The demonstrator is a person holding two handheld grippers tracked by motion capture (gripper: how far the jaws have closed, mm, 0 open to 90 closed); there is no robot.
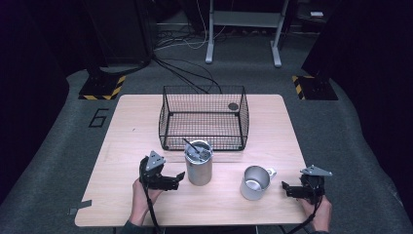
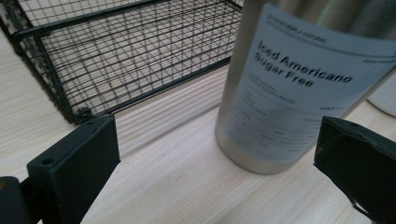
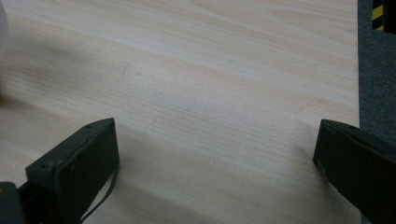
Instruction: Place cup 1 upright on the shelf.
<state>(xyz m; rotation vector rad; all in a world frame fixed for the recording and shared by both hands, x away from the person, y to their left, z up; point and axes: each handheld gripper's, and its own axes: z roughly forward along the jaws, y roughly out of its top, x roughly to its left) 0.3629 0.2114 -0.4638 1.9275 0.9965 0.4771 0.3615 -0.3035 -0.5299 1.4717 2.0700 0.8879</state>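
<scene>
Left gripper (image 1: 179,178) low over table (image 1: 122,146), jaws spread wide, nothing between them, held by left hand (image 1: 140,195). In left gripper view: both black jaws apart at bottom corners, bare wood between. Just ahead of jaws, toward the right jaw: steel tumbler (image 2: 299,88), upright on table, apart from both jaws, white label reading "Iced Americano Sugar Free". From high view: tumbler (image 1: 199,163) immediately right of left gripper tips, near but not touching; dark utensil-like thing (image 1: 192,146) sticking out of its open top, kind hard to tell. Beyond tumbler, farther from gripper: black wire basket (image 2: 116,60), standing on table, close behind tumbler; in high view basket (image 1: 168,117) with small dark round thing (image 1: 233,106) at far right corner, inside or under cannot tell.

Right gripper (image 1: 284,187) low over table near right front corner, jaws released wide, gripping nothing, held by right hand (image 1: 319,214). In right gripper view: jaws apart at bottom corners, plain wood (image 3: 210,93) ahead, table edge and grey carpet (image 3: 378,70) at far right. Just left of right gripper tips in high view: steel mug (image 1: 254,183), upright, open top, handle toward far right, near tips, not touching. Mug well right of tumbler, between the two grippers.
</scene>
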